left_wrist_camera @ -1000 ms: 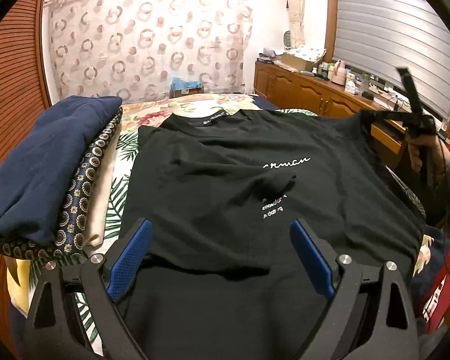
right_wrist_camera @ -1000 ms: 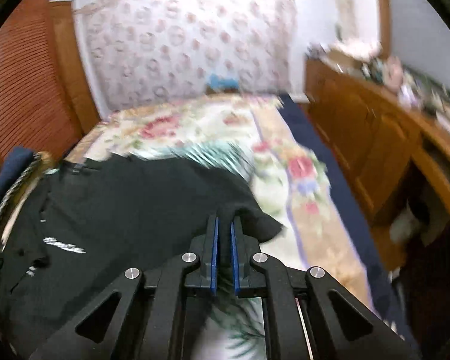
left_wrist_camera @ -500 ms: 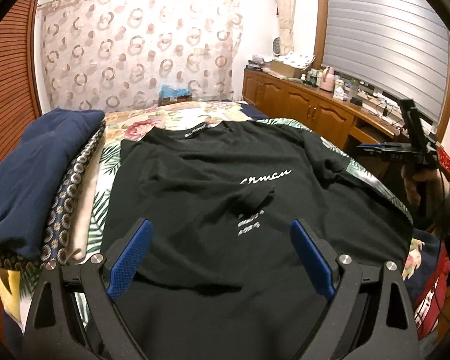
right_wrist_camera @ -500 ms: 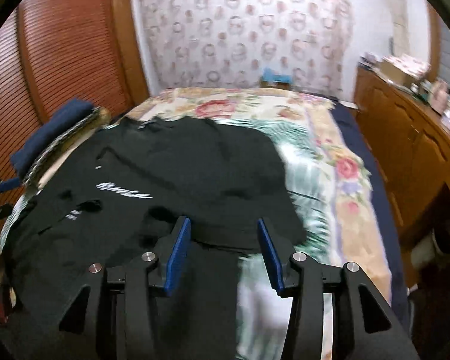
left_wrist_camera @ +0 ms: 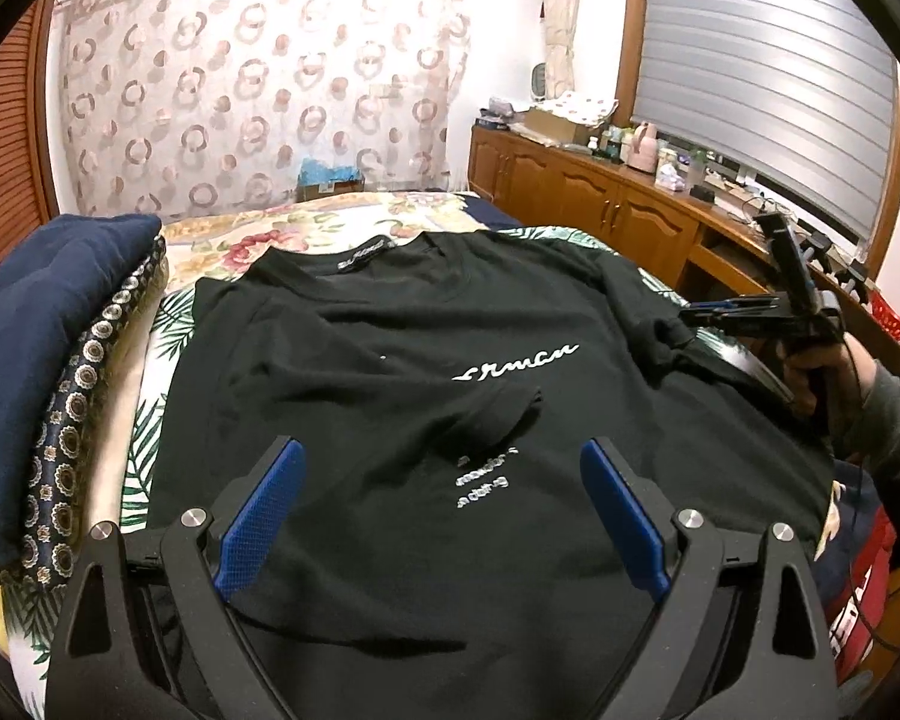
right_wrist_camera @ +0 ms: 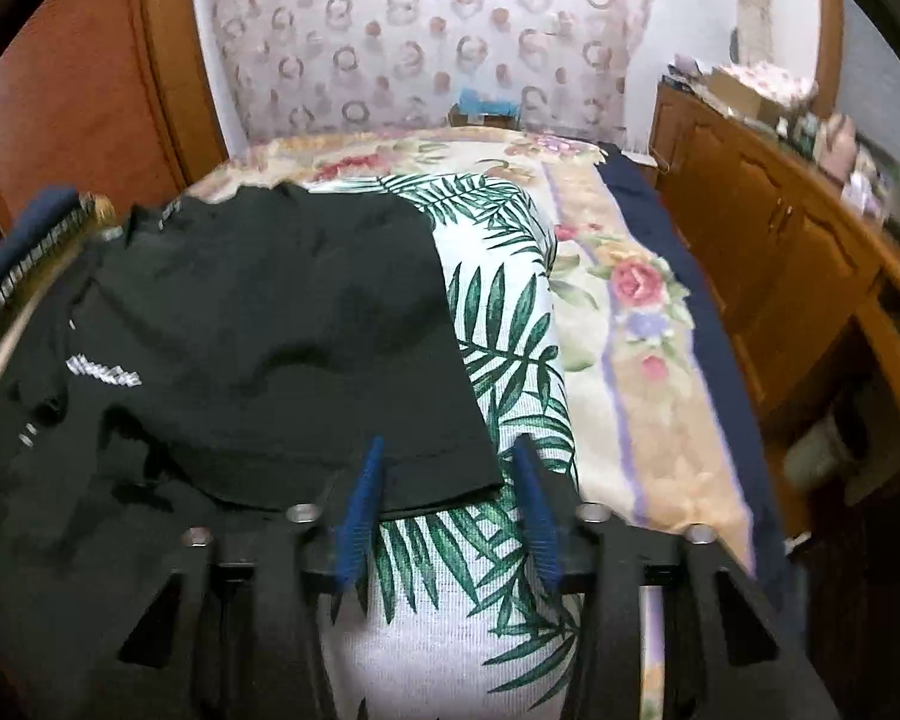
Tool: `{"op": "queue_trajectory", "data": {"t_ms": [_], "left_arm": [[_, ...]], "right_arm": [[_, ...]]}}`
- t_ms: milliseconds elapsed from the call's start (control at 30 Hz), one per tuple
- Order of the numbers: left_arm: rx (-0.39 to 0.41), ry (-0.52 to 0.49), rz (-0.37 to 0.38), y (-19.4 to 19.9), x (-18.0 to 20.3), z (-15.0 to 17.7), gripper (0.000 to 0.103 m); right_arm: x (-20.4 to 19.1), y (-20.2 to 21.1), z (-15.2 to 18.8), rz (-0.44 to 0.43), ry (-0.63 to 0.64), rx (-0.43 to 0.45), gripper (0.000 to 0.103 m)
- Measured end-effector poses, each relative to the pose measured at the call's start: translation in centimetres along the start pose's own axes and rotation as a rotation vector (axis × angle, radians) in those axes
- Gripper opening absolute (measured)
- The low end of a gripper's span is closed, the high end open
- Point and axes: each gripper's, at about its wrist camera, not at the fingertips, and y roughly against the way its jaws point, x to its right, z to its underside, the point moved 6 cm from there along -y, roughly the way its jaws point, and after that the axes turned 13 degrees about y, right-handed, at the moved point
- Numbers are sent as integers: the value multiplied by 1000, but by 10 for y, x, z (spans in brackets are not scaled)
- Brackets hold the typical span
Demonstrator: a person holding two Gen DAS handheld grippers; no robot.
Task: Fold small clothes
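The left tongs [left_wrist_camera: 441, 516] stand wide apart, their blue pads [left_wrist_camera: 261, 519] splayed toward 11 and 1 o'clock, pointing forward and down with nothing pinched between them. The right tongs [right_wrist_camera: 450, 504] are partly apart and closing, pads not yet pressing on anything, tilted downward. In the left wrist view the right tongs [left_wrist_camera: 699, 317] show at 3 o'clock, lying nearly level and pointing toward 9 o'clock, carried by a hand [left_wrist_camera: 822, 369] in a grey sleeve [left_wrist_camera: 897, 420].

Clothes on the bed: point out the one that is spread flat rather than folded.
The black T-shirt with white lettering, spread flat mid-bed. The navy garment and the patterned one under it lie folded in a stack beside it.
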Motion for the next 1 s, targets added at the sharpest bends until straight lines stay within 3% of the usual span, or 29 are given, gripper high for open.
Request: {"op": "queue_trajectory", "data": {"t_ms": [33, 67, 133, 233, 467, 600, 700, 733, 767, 833, 1000], "left_arm": [[0, 3, -2, -1, -2, 0, 94], [1, 9, -3, -2, -5, -1, 94], [3, 19, -1, -2, -9, -2, 94], [12, 25, -15, -2, -16, -4, 94], [15, 54, -49, -3, -34, -5, 94], [13, 66, -60, -4, -41, -5, 94], [13, 63, -72, -4, -44, -5, 94], [14, 61, -77, -4, -46, -6, 94], [14, 61, -81, -4, -48, -7, 94], [15, 64, -87, -4, -52, -11, 94], [16, 67, -89, -9, -59, -21, 94]], "right_arm": [[-5, -1, -2, 2, 21, -5, 8], [-5, -8, -3, 0, 42, -9, 5], [-10, -6, -10, -10, 66, -5, 4], [-22, 16, -31, -48, 96, 75, 4], [-90, 38, -124, -203, 231, 205, 4], [-132, 19, -155, -253, 315, 189, 4], [-142, -4, -164, -247, 344, 140, 5], [-143, -7, -165, -232, 339, 131, 16], [-140, -11, -166, -226, 328, 127, 34], [-128, -12, -167, -207, 296, 139, 54], [-102, -13, -154, -148, 208, 125, 55]]}}
